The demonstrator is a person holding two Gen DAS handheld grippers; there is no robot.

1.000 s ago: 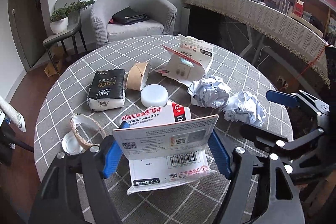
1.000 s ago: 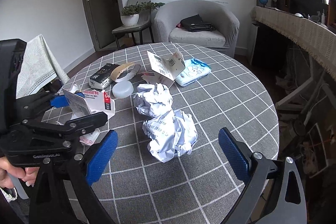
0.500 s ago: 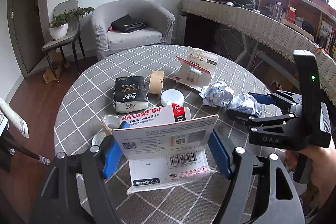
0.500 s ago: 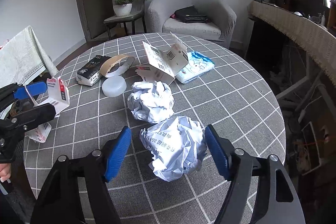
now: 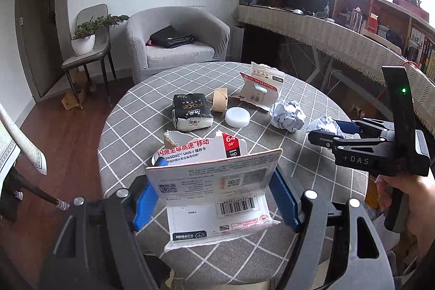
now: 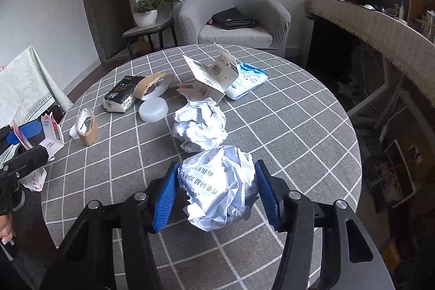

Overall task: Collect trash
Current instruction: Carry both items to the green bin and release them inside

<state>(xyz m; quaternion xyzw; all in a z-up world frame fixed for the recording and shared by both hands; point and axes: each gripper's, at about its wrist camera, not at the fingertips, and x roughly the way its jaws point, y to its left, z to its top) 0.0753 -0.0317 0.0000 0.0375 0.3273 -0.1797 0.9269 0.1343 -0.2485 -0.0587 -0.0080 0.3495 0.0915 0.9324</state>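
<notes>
My left gripper [image 5: 216, 196] is shut on a torn white and red memory-card package [image 5: 214, 181] and holds it above the near edge of the round checked table [image 5: 130, 127]. It also shows at the left of the right wrist view [image 6: 50, 136]. My right gripper [image 6: 216, 195] is shut on a crumpled paper ball [image 6: 218, 189] near the table's front; the ball shows in the left wrist view [image 5: 325, 124] too. A second crumpled ball [image 6: 201, 124] lies just beyond it.
On the table lie a black tissue pack [image 5: 191, 112], a cardboard tape roll [image 5: 219, 99], a white round lid [image 5: 237, 116], an open card package [image 5: 259, 90], a torn tape core [image 6: 87, 125] and a blue wipes pack [image 6: 246, 80]. An armchair [image 5: 176, 40] stands behind.
My left gripper has lifted and pulled back with the package, so the table looks farther away. My right gripper has closed from wide open onto the nearer paper ball.
</notes>
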